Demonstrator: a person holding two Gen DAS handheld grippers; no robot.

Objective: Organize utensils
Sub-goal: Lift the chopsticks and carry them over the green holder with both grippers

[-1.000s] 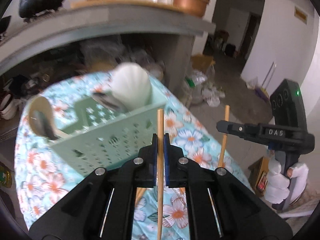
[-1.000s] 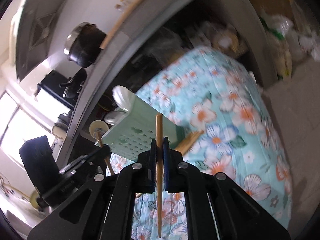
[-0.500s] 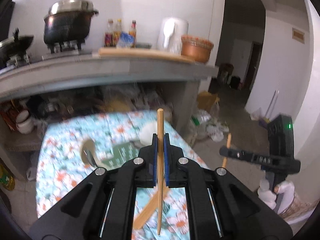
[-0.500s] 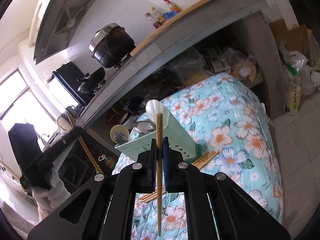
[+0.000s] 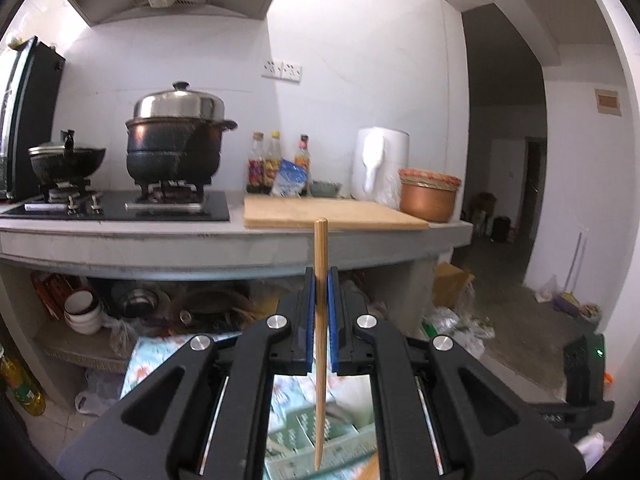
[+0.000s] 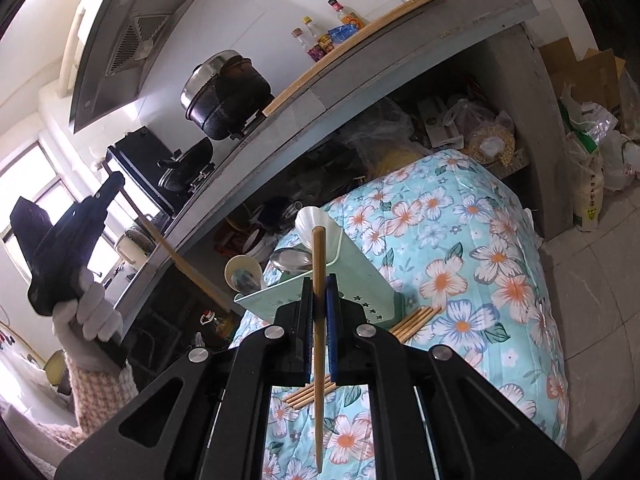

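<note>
The left tongs (image 5: pixel 319 312) point almost level at the kitchen wall, their blue pads closed on a single wooden chopstick (image 5: pixel 320 320) that stands upright between them, its top end rising above the fingertips in front of the grey worktop (image 5: pixel 224 240) and its lower end hanging down over the pale green utensil basket (image 5: pixel 320 436), which shows only as a blur through the gap in the tool. In the right wrist view the same left tongs (image 6: pixel 116 182) appear at the far left, gripped from below by a white-gloved hand (image 6: pixel 90 312) with a pink checked sleeve, raised well above the flowered tablecloth (image 6: pixel 460 264) and apart from the basket, with the chopstick slanting down and to the right from their tip. The right tongs (image 6: pixel 319 300) tilt somewhat downward toward the table and are likewise clamped shut on a second chopstick (image 6: pixel 319 320), held upright with its top end in front of a white shell-shaped scoop (image 6: pixel 310 224) standing in the basket (image 6: pixel 360 276). A metal spoon (image 6: pixel 290 260) and a wooden spoon (image 6: pixel 242 274) also stand in that basket. Just beside the basket, on the cloth, lies a small bundle of loose chopsticks (image 6: pixel 416 322), partly hidden behind the right tongs. In the left wrist view the right tool's black body (image 5: pixel 584 376) shows at the lower right edge.
</note>
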